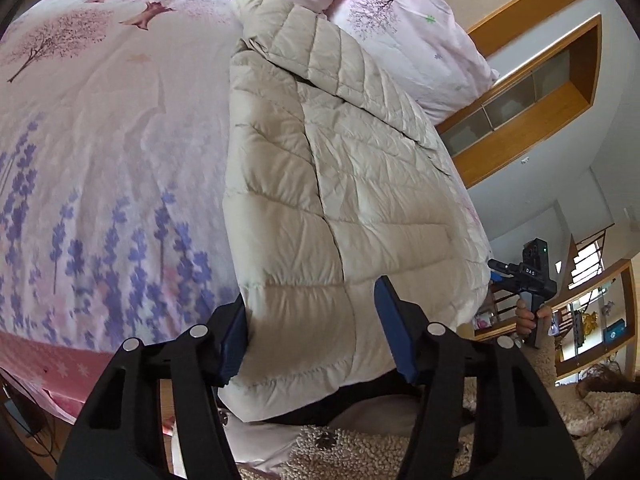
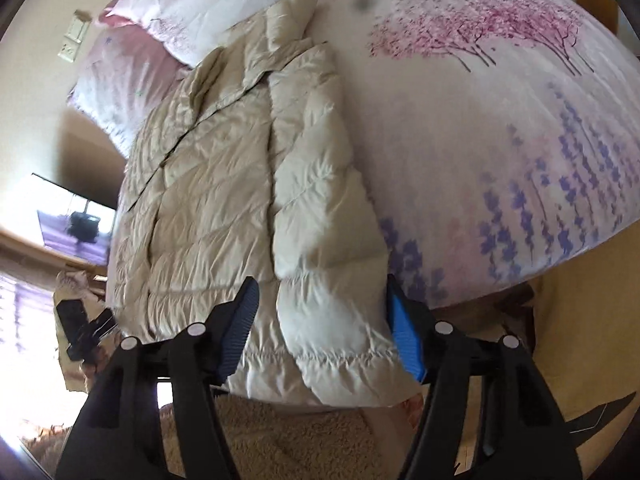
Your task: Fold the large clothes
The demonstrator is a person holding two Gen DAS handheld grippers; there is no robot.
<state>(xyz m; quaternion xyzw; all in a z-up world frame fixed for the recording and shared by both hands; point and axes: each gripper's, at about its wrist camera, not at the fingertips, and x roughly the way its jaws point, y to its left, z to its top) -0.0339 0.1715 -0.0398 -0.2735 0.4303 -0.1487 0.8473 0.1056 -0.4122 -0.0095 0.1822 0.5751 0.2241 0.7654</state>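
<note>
A cream quilted puffer jacket [image 1: 340,184] lies lengthwise on the bed, its sleeves folded in over the body; it also shows in the right wrist view [image 2: 248,200]. My left gripper [image 1: 316,332] is open, its blue pads either side of the jacket's near hem, just above it. My right gripper [image 2: 320,332] is open too, straddling the folded sleeve end [image 2: 340,340] at the hem. The right gripper also shows in the left wrist view [image 1: 528,276], held in a hand beyond the jacket's right edge. The left gripper shows in the right wrist view [image 2: 86,332] at the far left.
The bed has a pink floral duvet [image 1: 100,152] with pillows [image 1: 412,28] at the head. A fluffy beige garment [image 2: 280,436] is below the grippers. A wooden shelf unit [image 1: 532,92] stands to the right of the bed.
</note>
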